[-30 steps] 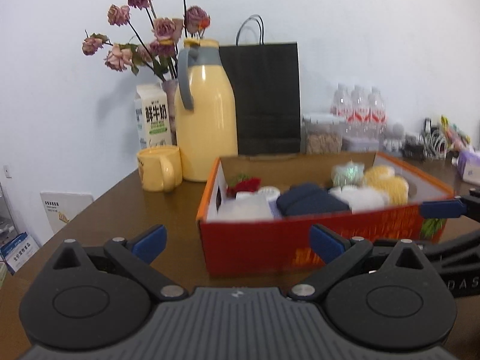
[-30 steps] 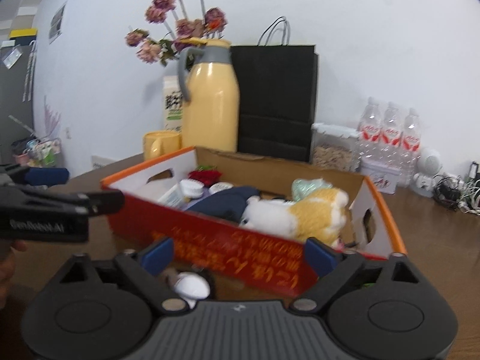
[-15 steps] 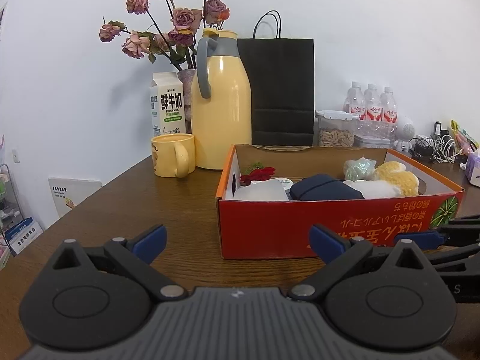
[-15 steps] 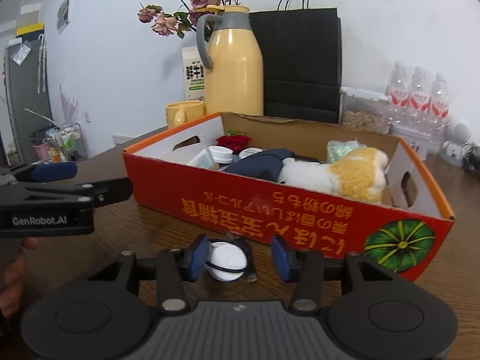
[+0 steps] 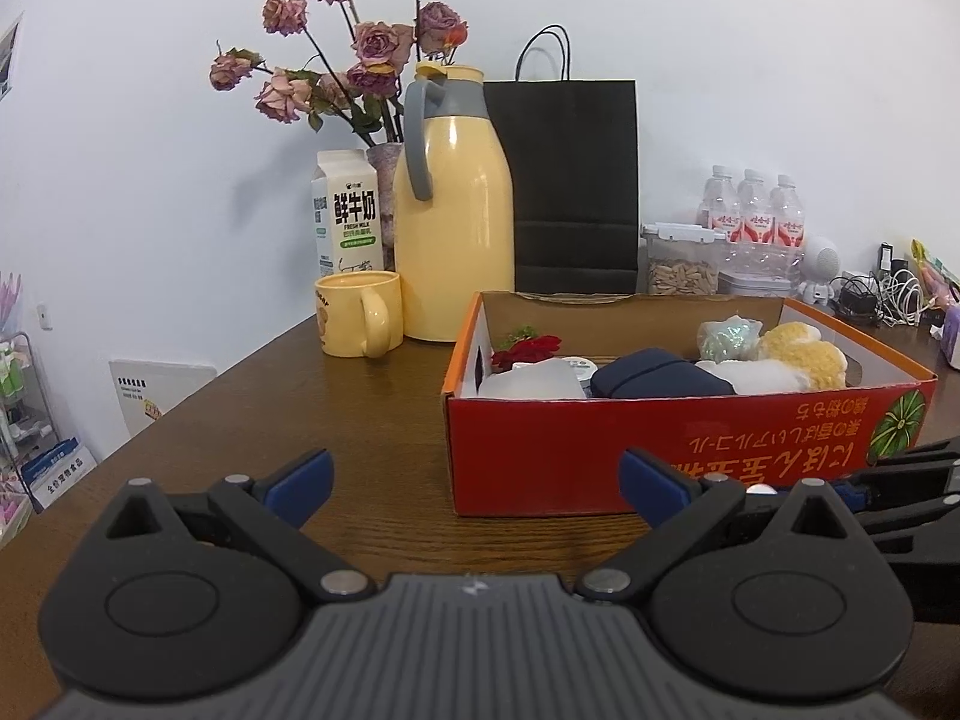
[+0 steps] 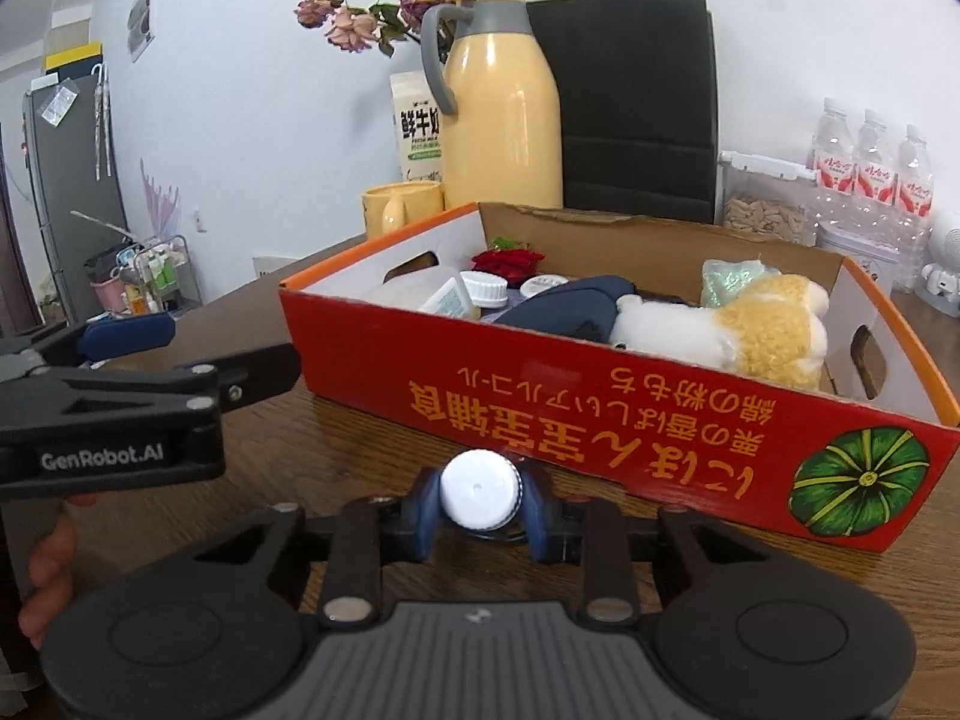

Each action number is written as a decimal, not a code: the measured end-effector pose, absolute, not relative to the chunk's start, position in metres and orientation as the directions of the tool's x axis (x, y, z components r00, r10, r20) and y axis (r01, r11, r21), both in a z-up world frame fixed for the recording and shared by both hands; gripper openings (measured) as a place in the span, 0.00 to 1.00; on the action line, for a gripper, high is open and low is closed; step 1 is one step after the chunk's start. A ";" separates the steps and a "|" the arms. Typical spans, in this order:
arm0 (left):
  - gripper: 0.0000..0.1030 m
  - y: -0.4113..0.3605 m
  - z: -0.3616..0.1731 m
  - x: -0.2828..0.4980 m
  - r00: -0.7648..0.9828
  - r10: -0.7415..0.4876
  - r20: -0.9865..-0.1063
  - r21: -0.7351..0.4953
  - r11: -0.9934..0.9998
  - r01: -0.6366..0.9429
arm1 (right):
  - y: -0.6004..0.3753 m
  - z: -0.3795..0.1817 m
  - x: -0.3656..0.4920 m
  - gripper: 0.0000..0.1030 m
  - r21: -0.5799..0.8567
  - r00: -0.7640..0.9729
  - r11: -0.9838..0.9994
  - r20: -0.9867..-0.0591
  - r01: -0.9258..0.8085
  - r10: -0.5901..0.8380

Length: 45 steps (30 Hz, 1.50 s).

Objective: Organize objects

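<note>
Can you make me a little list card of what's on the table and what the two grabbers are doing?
Table: brown wood
Box: red cardboard box, open top
In box: plush toy, dark pouch, red flower
Behind box: yellow jug, mug, milk carton, black bag
Right gripper: shut on white cap
Left gripper: open, empty

Red box (image 6: 600, 396), yellow lettering, green pumpkin print; white cap (image 6: 478, 490); yellow jug (image 5: 453, 228).
</note>
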<state>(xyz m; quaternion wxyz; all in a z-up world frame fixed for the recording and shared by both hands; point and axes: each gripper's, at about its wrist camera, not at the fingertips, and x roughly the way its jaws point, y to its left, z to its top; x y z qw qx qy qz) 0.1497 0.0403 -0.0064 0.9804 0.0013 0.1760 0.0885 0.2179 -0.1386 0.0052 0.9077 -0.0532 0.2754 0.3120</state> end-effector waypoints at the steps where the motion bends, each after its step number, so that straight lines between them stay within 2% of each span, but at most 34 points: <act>1: 1.00 0.041 -0.006 0.150 0.921 0.175 -0.347 0.031 0.984 -0.175 | -0.139 0.006 0.217 0.27 0.071 0.660 0.801 -0.527 -0.595 0.536; 11: 1.00 0.045 -0.008 0.155 0.908 0.187 -0.376 0.019 0.981 -0.194 | -0.154 0.017 0.209 0.27 0.089 0.716 0.819 -0.440 -0.567 0.542; 20: 1.00 0.047 -0.010 0.160 0.893 0.170 -0.416 0.015 0.983 -0.180 | -0.179 0.024 0.208 0.27 0.119 0.760 0.851 -0.398 -0.512 0.513; 30: 1.00 0.023 -0.014 0.167 0.886 0.087 -0.455 0.017 0.996 -0.089 | -0.214 0.025 0.213 0.27 0.115 0.821 0.901 -0.378 -0.418 0.428; 36: 0.99 0.008 -0.014 0.175 0.879 0.028 -0.477 -0.021 0.999 -0.043 | -0.232 0.025 0.213 0.27 0.122 0.841 0.915 -0.364 -0.384 0.401; 38: 0.94 0.003 -0.014 0.177 0.876 0.010 -0.482 -0.041 0.999 -0.034 | -0.235 0.025 0.212 0.27 0.125 0.843 0.916 -0.361 -0.380 0.399; 40: 0.81 0.001 -0.015 0.179 0.871 -0.013 -0.491 -0.077 0.997 -0.028 | -0.235 0.025 0.211 0.27 0.124 0.841 0.915 -0.363 -0.383 0.401; 41: 0.79 0.000 -0.015 0.181 0.866 -0.030 -0.499 -0.097 0.995 -0.021 | -0.234 0.025 0.210 0.27 0.119 0.839 0.914 -0.365 -0.388 0.404; 45: 0.60 -0.005 -0.017 0.187 0.849 -0.072 -0.524 -0.141 0.990 -0.003 | -0.229 0.025 0.205 0.27 0.095 0.835 0.907 -0.359 -0.411 0.416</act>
